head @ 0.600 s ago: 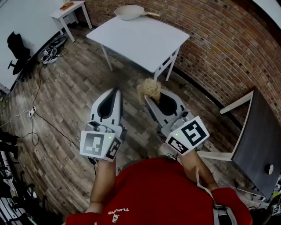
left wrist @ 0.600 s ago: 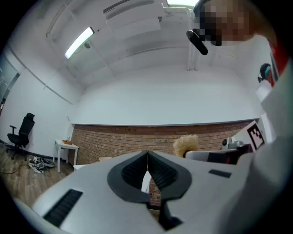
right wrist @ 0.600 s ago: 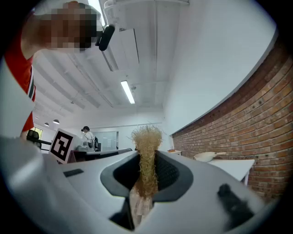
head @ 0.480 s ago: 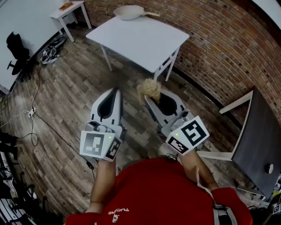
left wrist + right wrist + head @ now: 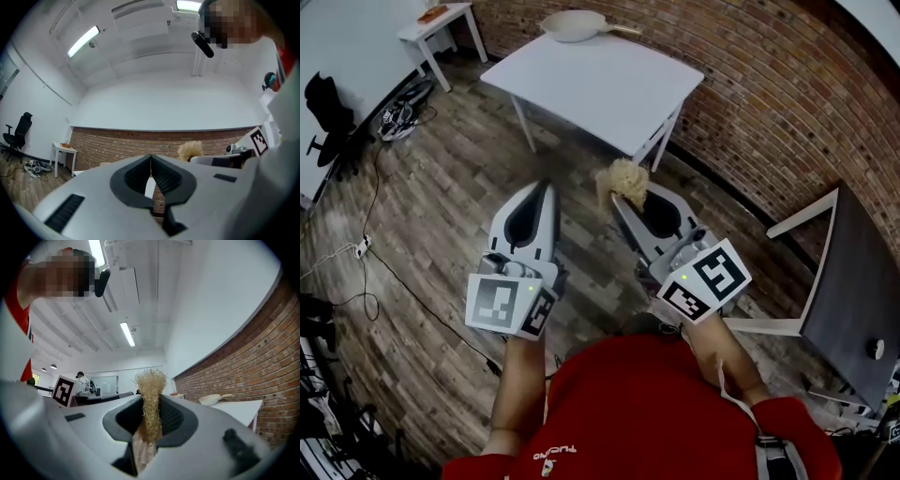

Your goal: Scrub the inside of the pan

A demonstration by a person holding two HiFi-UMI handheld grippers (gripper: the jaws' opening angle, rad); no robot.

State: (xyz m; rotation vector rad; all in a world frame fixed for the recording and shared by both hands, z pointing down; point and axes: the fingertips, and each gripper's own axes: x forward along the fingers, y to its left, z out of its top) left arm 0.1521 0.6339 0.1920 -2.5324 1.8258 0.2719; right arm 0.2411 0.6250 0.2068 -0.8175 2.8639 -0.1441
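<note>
the pan (image 5: 575, 25) is set at the far end of the white desk (image 5: 609, 94), by the brick wall (image 5: 750, 84), well apart from both tools. its handle is pointed to the right. no scrubbing is begun yet.

the right hand-held gripper (image 5: 617, 195) is clenched on a scrubber (image 5: 623, 178), a pale, fluffy ball of thin strands. in the right gripper view it is seen squeezed between the two dark pads, with its tuft sticking out past the tips. the left hand-held gripper (image 5: 546, 187) is shut tight with nothing in it; in the left gripper view its jaws are pressed together with only a thin line between them. both are held up over the wooden floor (image 5: 441, 187), in front of the desk.

the scrubber is judged to be soft, light and springy, so a firm squeeze is needed or it may be pulled out while rubbing. the pan is judged to be hard and stiff, and it may be slid about on the flat desk when pushed. the handle is the best place to be gripped, by the empty left hand-held gripper, so the pan is kept in place. the pan is small and far away here, so what is inside it cannot be told.
</note>
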